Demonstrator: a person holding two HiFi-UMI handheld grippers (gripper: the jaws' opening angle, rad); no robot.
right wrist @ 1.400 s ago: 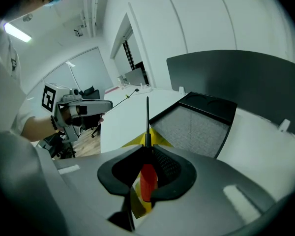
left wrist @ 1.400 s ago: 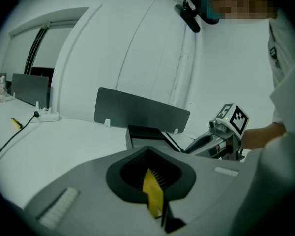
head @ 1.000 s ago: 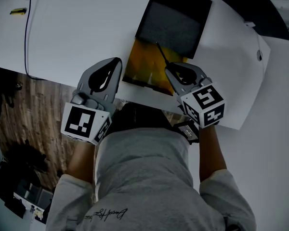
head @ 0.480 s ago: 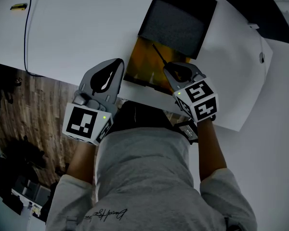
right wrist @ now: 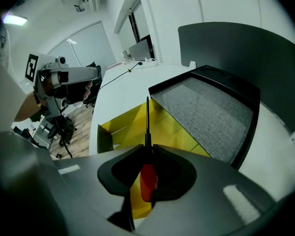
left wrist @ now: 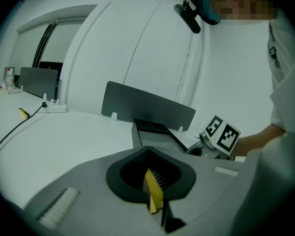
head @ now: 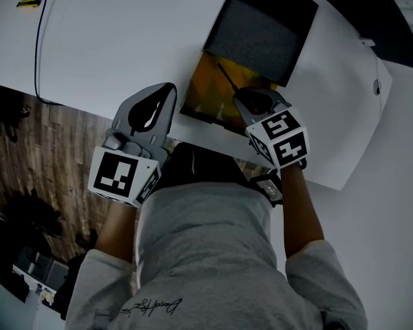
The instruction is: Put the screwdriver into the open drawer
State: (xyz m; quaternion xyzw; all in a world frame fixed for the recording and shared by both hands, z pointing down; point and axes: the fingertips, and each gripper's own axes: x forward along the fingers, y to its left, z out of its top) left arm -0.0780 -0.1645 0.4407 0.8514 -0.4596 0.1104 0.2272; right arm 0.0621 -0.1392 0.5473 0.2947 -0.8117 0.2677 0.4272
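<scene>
While the right gripper [right wrist: 147,150] pinches the screwdriver [right wrist: 147,124] by its red handle, the dark shaft projects beyond the jaw tips over the yellow open drawer [head: 201,100]. Contact between tip and drawer cannot be determined. Against the frame a second ago, this gripper sits lower and nearer the drawer, with its grip unchanged. The left gripper [head: 167,90], jaws pressed together at the tips, keeps the same place above the edge of the white table [head: 103,40], left of the drawer. The right gripper view shows the red handle between the jaws; the head view shows the shaft only. The left gripper view adds a grey panel [left wrist: 147,109] standing behind the dark drawer unit [head: 261,29].
</scene>
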